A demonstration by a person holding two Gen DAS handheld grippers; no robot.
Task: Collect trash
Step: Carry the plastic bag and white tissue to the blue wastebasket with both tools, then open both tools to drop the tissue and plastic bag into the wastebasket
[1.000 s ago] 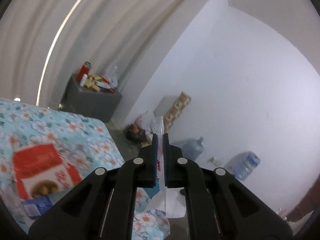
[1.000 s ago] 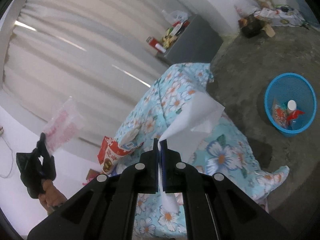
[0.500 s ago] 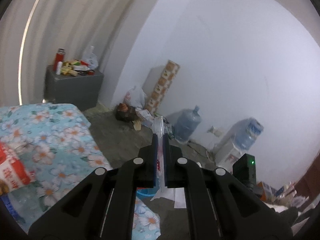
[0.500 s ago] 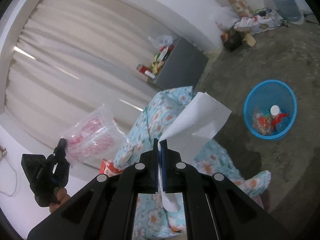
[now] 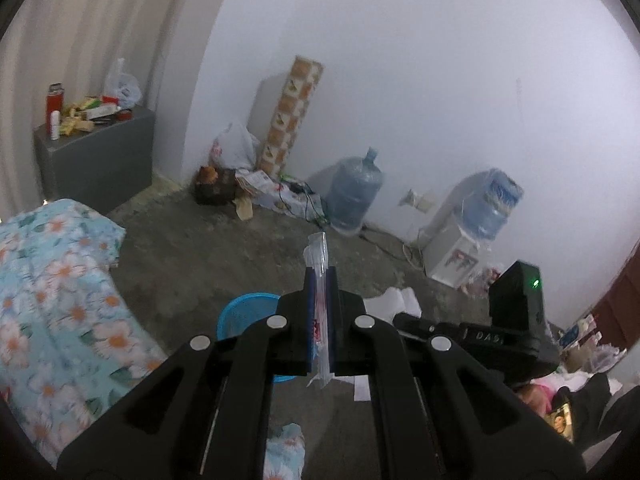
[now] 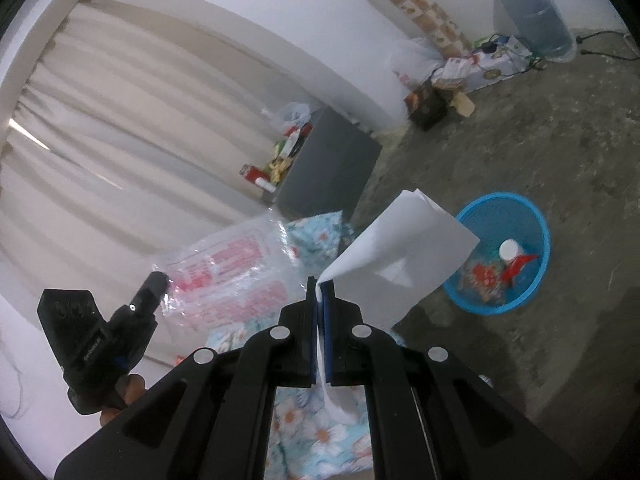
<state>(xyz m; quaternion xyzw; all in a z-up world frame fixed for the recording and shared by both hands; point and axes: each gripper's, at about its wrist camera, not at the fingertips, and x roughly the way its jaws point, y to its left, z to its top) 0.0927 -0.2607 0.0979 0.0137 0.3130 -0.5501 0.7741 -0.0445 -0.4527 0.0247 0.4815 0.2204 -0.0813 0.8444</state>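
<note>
My left gripper [image 5: 321, 280] is shut on a clear plastic wrapper with red print [image 5: 320, 264], seen edge-on between the pads; in the right wrist view the same wrapper [image 6: 236, 276] hangs broadside from the left gripper [image 6: 160, 280]. My right gripper [image 6: 320, 286] is shut on a white sheet of paper [image 6: 400, 252] that fans up and to the right. The blue mesh bin [image 6: 532, 240] stands on the concrete floor to the right, with a white cap and red scraps inside. In the left wrist view the bin's rim [image 5: 240, 308] shows just left of the fingers, and the right gripper's body [image 5: 516, 320] is to the right.
A bed with a floral blue cover [image 5: 52, 280] lies at the left. A grey cabinet [image 5: 96, 160] with clutter on top stands by the curtain. Two water jugs [image 5: 354, 192], a dispenser [image 5: 456, 256], a patterned box [image 5: 292, 116] and bags line the far wall.
Both grippers swung away from the bed towards the floor. The blue bin came into the left wrist view and grew nearer in the right. Both held items stay clamped.
</note>
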